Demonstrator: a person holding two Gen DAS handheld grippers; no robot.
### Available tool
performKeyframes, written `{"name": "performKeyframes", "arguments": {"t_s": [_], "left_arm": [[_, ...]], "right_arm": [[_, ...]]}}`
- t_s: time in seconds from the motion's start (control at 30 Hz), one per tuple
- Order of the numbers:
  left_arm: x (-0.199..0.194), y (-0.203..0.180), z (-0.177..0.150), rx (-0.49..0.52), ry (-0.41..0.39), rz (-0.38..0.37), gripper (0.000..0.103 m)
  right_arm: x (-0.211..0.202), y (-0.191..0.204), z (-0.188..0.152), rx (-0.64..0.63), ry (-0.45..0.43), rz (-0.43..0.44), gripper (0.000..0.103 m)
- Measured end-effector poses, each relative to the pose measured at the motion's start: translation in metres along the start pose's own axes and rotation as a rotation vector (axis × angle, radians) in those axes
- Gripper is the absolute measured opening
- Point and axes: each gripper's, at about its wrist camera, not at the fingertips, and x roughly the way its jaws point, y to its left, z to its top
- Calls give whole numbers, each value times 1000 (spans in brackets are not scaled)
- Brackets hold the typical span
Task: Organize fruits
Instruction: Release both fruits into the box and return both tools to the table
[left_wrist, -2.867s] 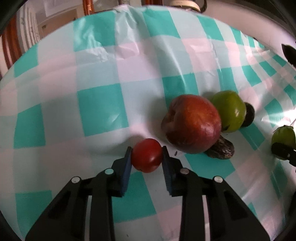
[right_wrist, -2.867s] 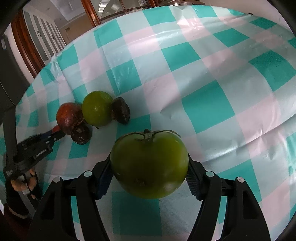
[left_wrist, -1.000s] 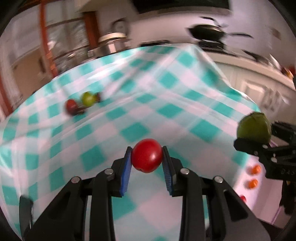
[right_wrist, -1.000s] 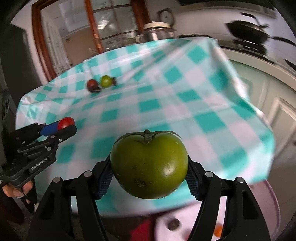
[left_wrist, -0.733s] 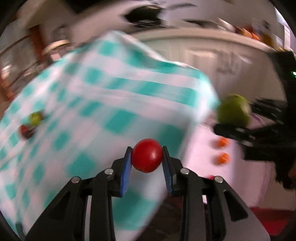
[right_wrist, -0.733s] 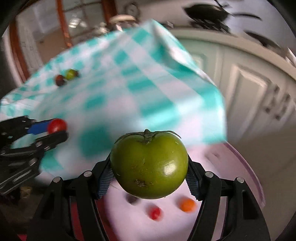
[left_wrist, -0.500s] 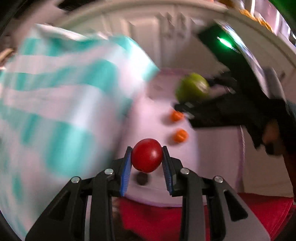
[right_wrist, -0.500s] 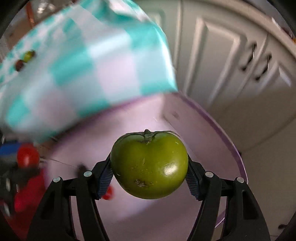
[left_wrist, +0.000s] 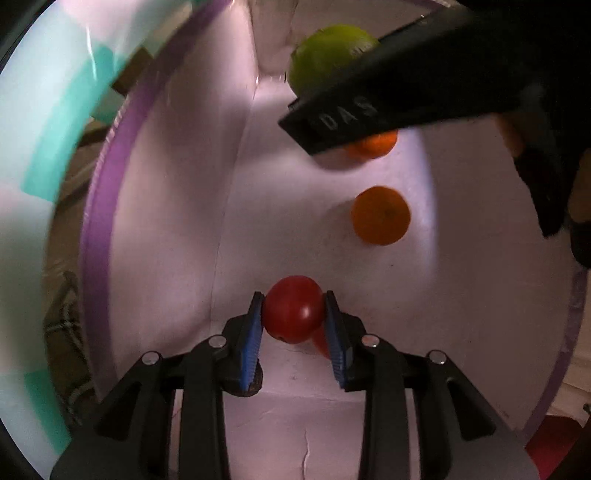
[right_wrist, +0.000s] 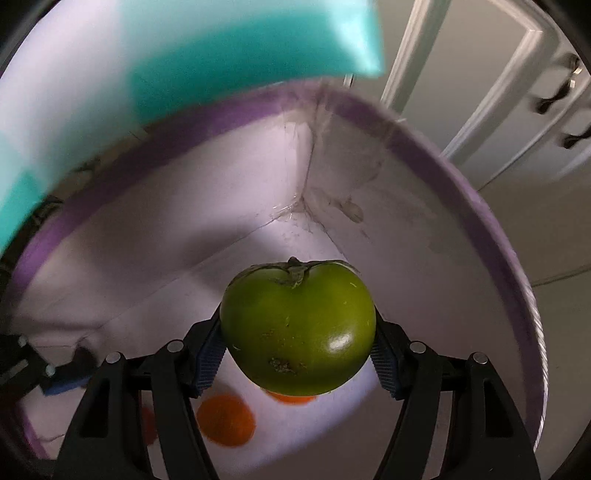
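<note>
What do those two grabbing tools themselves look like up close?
Each is matte black plastic with forked arms studded with round silver screws. The left tool and right tool both end in ribbed blue pads. From the left wrist camera, the right tool's side shows raised letters reading "DAS". No cables or sleeves are visible.

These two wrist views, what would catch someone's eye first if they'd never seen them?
Probably the big green tomato, gripped in the right tool and filling the middle of the right wrist view, above a white box with a purple rim. Next, the small red tomato pinched in the left tool low over the box floor, with two orange fruits lying beyond it.
</note>
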Motion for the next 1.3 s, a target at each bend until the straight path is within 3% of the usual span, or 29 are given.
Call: {"name": "performKeyframes", "arguments": {"t_s": [0.07, 0.27, 0.37, 0.47, 0.5, 0.6, 0.67, 0.73, 0.77, 0.83, 0.97, 1.1, 1.2, 1.3], "left_arm": [[4, 3, 0, -13, 7, -3, 34], [5, 14, -3, -56, -12, -57, 51], [-6, 16, -9, -52, -62, -73, 61], [-31, 7, -21, 6, -158, -24, 71], [-48, 1, -29, 44, -227, -5, 77], [-90, -22, -49, 153, -396, 82, 79], [-133, -35, -70, 221, -573, 112, 81], [-179, -29, -92, 208, -776, 152, 91], [-193, -22, -104, 181, -835, 168, 94], [-228, 9, -122, 47, -951, 224, 96], [-268, 113, -154, -298, -1040, 324, 101], [-286, 241, -193, -656, -968, 433, 101], [-289, 343, -238, -948, -896, 575, 101], [-290, 416, -280, -1189, -859, 600, 101]], "right_arm": [[6, 0, 4, -1, 12, -2, 67], [5, 2, 0, 15, 14, -3, 67], [-9, -1, -3, 41, -12, 8, 71], [-51, -11, -10, 82, -101, 15, 77], [-72, -17, -15, 99, -143, -3, 79], [-133, -27, -27, 134, -262, -40, 81], [-175, -28, -31, 133, -348, -50, 81], [-212, -21, -32, 113, -441, -42, 88], [-234, -5, -23, 95, -498, -23, 88], [-259, 26, -12, 56, -584, 16, 88], [-291, 108, 20, -52, -702, 100, 88], [-266, 205, 59, -194, -634, 173, 88], [-249, 278, 84, -296, -595, 207, 88], [-218, 348, 118, -394, -543, 209, 88]]}}
